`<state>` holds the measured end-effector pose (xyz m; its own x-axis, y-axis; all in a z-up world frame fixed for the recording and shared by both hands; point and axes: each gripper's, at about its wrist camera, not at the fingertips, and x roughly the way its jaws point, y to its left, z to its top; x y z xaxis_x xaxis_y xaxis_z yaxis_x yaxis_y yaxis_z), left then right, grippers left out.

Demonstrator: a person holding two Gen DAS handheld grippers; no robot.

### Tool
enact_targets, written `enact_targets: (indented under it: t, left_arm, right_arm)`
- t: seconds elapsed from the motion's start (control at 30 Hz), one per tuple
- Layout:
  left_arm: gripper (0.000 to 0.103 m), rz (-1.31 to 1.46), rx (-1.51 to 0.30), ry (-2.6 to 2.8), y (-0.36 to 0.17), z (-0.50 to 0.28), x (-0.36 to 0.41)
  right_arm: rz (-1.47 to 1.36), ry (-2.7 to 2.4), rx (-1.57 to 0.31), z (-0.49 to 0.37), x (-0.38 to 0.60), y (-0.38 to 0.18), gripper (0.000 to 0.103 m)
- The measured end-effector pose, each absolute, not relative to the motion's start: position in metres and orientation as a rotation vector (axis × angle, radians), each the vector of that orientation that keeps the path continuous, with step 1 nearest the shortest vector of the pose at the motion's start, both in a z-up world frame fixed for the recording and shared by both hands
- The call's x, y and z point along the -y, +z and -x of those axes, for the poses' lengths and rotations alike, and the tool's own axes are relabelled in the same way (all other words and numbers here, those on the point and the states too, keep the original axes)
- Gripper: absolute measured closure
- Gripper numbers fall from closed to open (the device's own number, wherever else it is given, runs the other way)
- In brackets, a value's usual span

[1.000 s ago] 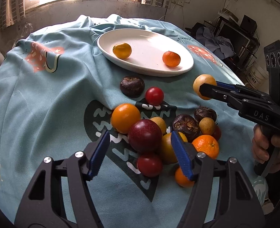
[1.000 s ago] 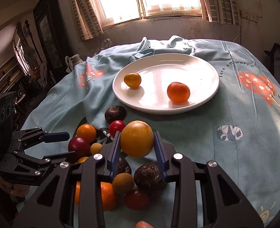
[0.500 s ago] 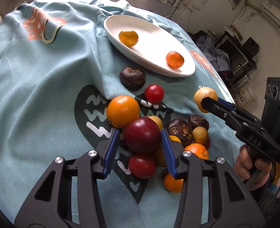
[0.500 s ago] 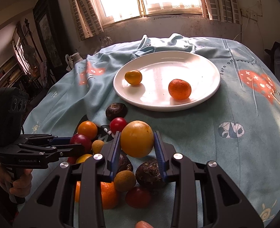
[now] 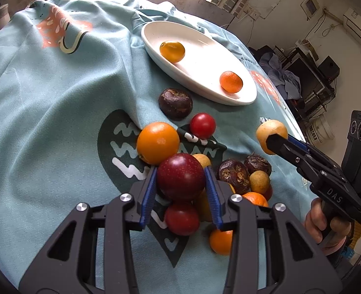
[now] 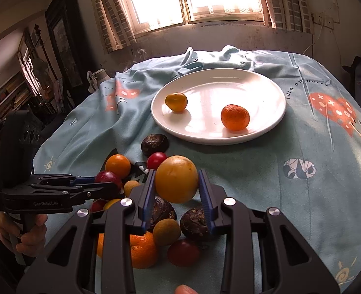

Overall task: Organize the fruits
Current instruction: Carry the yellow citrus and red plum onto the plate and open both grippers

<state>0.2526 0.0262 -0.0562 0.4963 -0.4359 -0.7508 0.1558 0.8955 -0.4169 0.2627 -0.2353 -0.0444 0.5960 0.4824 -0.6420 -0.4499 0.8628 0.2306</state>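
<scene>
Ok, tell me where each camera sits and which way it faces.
Left wrist: on the left tool, facing the white plate over the fruit pile; it grips a dark red plum; the right tool and hand show.
Right wrist: on the right tool, facing the window; it grips a yellow-orange fruit; the left tool shows.
Shared: plate, pile.

Behind the left hand-held gripper (image 5: 180, 182) we see only slivers of a yellow fruit (image 5: 203, 205); its finger cuts off an orange (image 5: 220, 242).
</scene>
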Motion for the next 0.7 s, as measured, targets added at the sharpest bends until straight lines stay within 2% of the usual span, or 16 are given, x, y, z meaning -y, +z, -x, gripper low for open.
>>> enact_targets:
  t: [0.17, 0.4, 0.7]
  left_arm:
    - [0.064, 0.257, -0.893, -0.379, -0.031, -0.248, -0.024]
    - [0.064, 0.131, -0.796, -0.386, 0.01, -0.32, 0.015]
    - [0.064, 0.042, -0.917, -0.338, -0.029, -0.397, 0.054]
  right_arm:
    - [-0.065, 0.56, -0.705, -0.265, 0.238, -0.035, 0.068]
    - [-0.144, 0.404, -0.593, -0.325, 0.257, -0.02, 0.068]
    - [-0.156, 0.335, -0.655, -0.379, 0.269, -0.045, 0.068]
